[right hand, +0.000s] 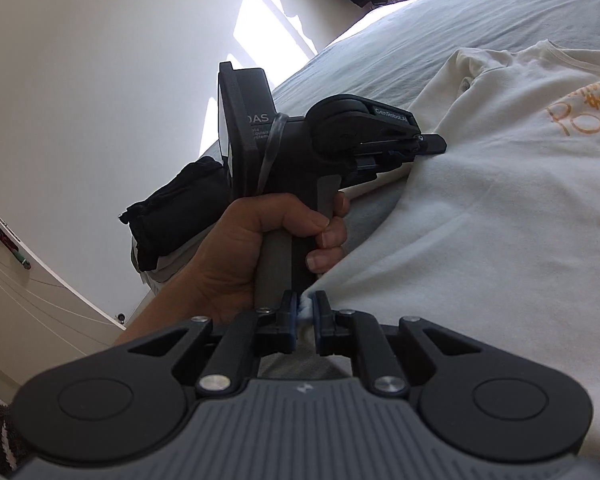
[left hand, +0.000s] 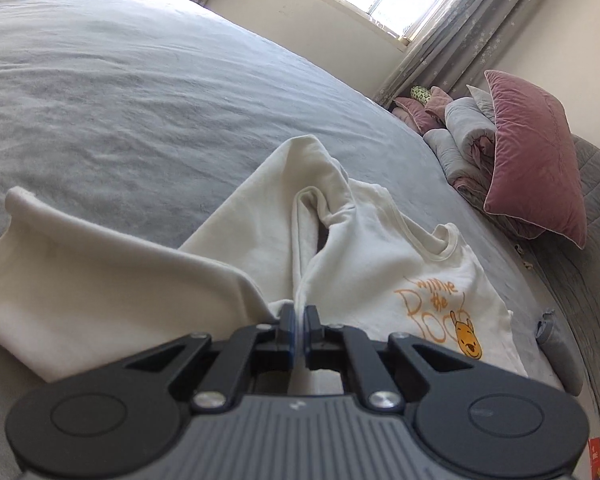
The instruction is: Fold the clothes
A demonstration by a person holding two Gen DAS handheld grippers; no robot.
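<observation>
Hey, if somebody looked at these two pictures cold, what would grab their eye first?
Probably the cream T-shirt with its orange bear print, bunched on the grey bed. Each tool pinches a fold of it: the left tool and the right tool. A pink pillow sits by the window.

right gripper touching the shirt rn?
Touching. The right wrist view shows the right gripper with its jaws shut on a pinched edge of the white shirt; the fabric bunches between the pads.
</observation>
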